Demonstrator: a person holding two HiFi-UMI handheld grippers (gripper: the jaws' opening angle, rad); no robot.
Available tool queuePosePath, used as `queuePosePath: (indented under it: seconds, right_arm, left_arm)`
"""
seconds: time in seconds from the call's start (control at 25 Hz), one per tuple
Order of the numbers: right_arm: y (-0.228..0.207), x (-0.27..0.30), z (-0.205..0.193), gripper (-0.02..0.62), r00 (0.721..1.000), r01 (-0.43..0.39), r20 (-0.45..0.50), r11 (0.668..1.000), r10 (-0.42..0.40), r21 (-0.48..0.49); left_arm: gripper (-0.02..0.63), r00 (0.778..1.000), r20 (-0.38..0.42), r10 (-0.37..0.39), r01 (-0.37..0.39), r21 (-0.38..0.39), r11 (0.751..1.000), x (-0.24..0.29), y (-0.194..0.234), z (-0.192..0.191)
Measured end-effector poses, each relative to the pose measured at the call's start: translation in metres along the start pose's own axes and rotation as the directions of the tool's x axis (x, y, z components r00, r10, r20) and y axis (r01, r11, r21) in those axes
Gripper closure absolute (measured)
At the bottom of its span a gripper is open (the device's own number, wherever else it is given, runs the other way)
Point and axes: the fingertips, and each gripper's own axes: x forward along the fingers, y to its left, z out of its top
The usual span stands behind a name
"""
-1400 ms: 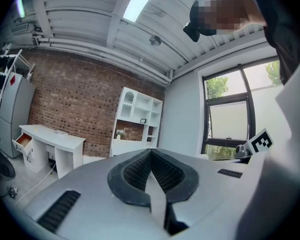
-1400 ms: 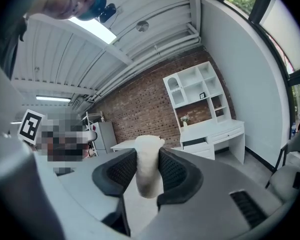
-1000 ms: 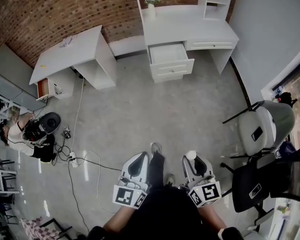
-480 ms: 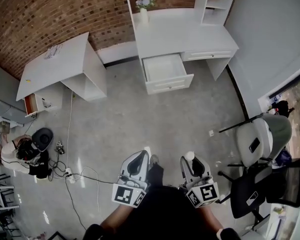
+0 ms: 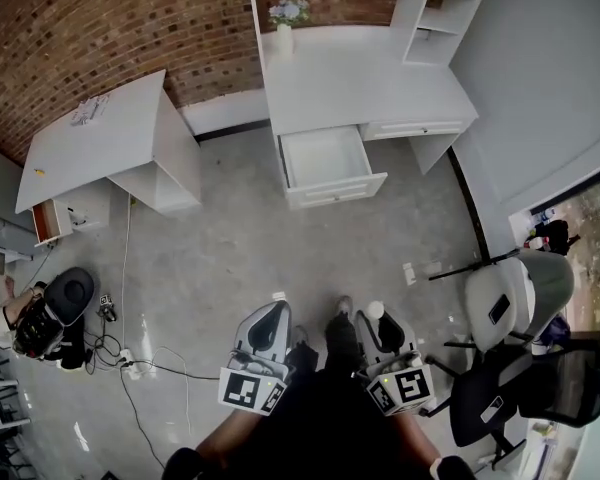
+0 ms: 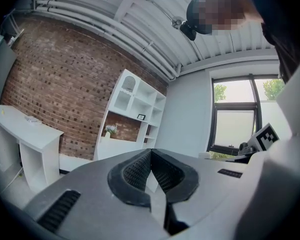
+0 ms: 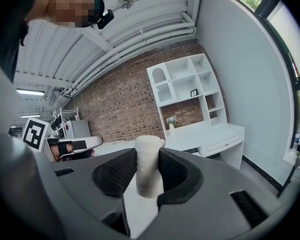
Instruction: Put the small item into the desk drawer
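The white desk (image 5: 370,78) stands against the brick wall, its left drawer (image 5: 325,160) pulled open and showing an empty white inside. I am several steps away from it, above the grey floor. My right gripper (image 5: 377,315) is shut on the small item (image 5: 375,310), a short white cylinder that stands upright between the pads (image 7: 176,171) in the right gripper view, the item (image 7: 149,171) rising above them. My left gripper (image 5: 273,313) is held beside it, shut, its pads (image 6: 137,170) meeting with nothing between them.
A second white table (image 5: 100,133) stands to the left of the desk. A vase of flowers (image 5: 285,18) sits on the desk. Two chairs (image 5: 520,283) stand at the right. A person (image 5: 35,323) sits low at the left, with cables (image 5: 130,358) on the floor.
The desk and open drawer have slid lower in the head view as I walk toward them. Both grippers keep their places; the right one still holds the item.
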Motion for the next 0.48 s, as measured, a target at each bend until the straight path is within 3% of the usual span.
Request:
queuePosePath:
  seconds: [0.2,0.48]
  right_arm:
    - [-0.04,0.056,0.013,0.448,1.0,-0.031,-0.004,1.0,0.031,0.001]
    - [-0.111,0.144,0.047,0.448,0.992,-0.128,0.0,0.992,0.128,-0.021]
  left_arm:
    - [0.583,1.0,0.001,0.03,-0.03,-0.01,1.0,0.06,0.019,0.002]
    - [0.583,0.989,0.06,0.134,-0.134,0.005,0.991,0.165,0.052,0.028]
